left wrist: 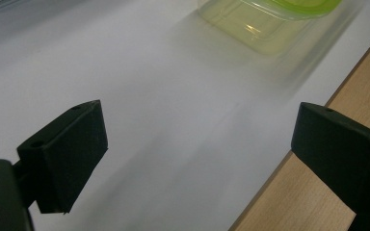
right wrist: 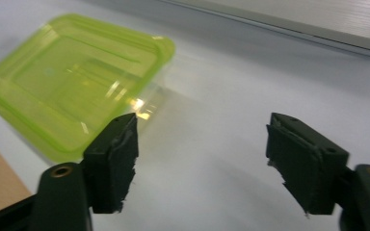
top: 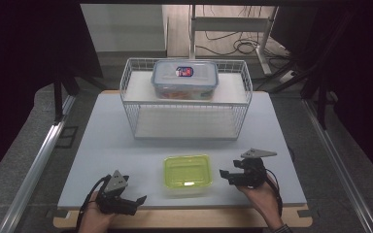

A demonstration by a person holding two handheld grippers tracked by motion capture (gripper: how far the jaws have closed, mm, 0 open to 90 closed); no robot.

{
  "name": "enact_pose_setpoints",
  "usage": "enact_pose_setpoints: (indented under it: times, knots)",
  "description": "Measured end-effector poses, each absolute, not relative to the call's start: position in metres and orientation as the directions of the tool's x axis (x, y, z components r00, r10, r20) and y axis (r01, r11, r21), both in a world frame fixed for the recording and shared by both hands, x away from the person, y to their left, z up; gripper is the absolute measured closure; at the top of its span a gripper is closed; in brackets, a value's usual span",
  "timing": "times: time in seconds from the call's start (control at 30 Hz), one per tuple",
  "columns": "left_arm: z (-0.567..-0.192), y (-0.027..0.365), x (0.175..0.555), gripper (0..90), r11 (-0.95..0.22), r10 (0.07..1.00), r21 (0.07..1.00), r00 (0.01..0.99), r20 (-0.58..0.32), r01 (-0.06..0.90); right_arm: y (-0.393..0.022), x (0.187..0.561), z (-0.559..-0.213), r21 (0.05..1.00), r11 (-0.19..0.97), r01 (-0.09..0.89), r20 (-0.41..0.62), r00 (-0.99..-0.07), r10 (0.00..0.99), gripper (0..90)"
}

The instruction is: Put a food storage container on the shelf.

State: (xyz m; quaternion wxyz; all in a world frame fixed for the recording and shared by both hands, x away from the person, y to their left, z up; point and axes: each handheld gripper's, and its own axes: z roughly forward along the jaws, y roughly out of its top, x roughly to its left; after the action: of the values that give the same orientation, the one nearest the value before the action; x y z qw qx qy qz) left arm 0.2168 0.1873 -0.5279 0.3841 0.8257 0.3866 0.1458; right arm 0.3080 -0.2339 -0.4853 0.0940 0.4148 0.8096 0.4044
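Near the table's front edge, the left gripper [top: 137,199] and right gripper [top: 225,174] both stand wide and empty flanking the green-lidded container [top: 187,174]; advisable to approach level, square to its sides, toward the wire rack [top: 186,99] beyond.

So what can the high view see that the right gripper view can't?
The high view alone shows the wire rack with the blue-rimmed box on top, plus the left gripper and both hands. The right gripper view alone shows the right gripper close up, its jaws open with nothing between them. Both show the green-lidded container and the white table.
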Motion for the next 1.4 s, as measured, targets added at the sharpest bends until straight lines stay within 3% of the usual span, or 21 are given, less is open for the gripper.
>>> enact_pose_setpoints:
  times: [0.2, 0.37, 0.8, 1.0, 1.07, 1.27, 1.4]
  knots:
    - [-0.528, 0.187, 0.217, 5.7, -0.405, 0.751, 0.747, 0.658, -0.057, 0.527, -0.230, 0.309, -0.484, 0.740, 0.246, 0.626, 0.295, -0.631, 0.718, 38.0]
    - [-0.529, 0.186, 0.217, 5.7, -0.407, 0.748, 0.745, 0.661, -0.059, 0.528, -0.224, 0.317, -0.489, 0.694, 0.170, 0.699, 0.423, -0.588, 0.690, 46.9]
    - [-0.529, 0.185, 0.217, 5.7, -0.414, 0.745, 0.741, 0.665, -0.058, 0.528, -0.209, 0.331, -0.502, 0.607, 0.122, 0.785, 0.547, -0.524, 0.653, 57.3]
    - [-0.530, 0.185, 0.217, 5.7, -0.420, 0.742, 0.738, 0.668, -0.056, 0.528, -0.205, 0.338, -0.513, 0.534, 0.091, 0.841, 0.628, -0.466, 0.623, 64.2]
    - [-0.530, 0.185, 0.217, 5.7, -0.420, 0.742, 0.738, 0.668, -0.056, 0.529, -0.203, 0.341, -0.518, 0.493, 0.066, 0.868, 0.674, -0.428, 0.602, 70.1]
    - [-0.530, 0.184, 0.217, 5.7, -0.421, 0.743, 0.737, 0.668, -0.055, 0.528, -0.203, 0.343, -0.519, 0.453, 0.034, 0.891, 0.718, -0.387, 0.578, 79.0]
    - [-0.529, 0.185, 0.217, 5.7, -0.419, 0.744, 0.739, 0.666, -0.053, 0.527, -0.197, 0.343, -0.517, 0.455, 0.068, 0.888, 0.707, -0.407, 0.579, 79.8]
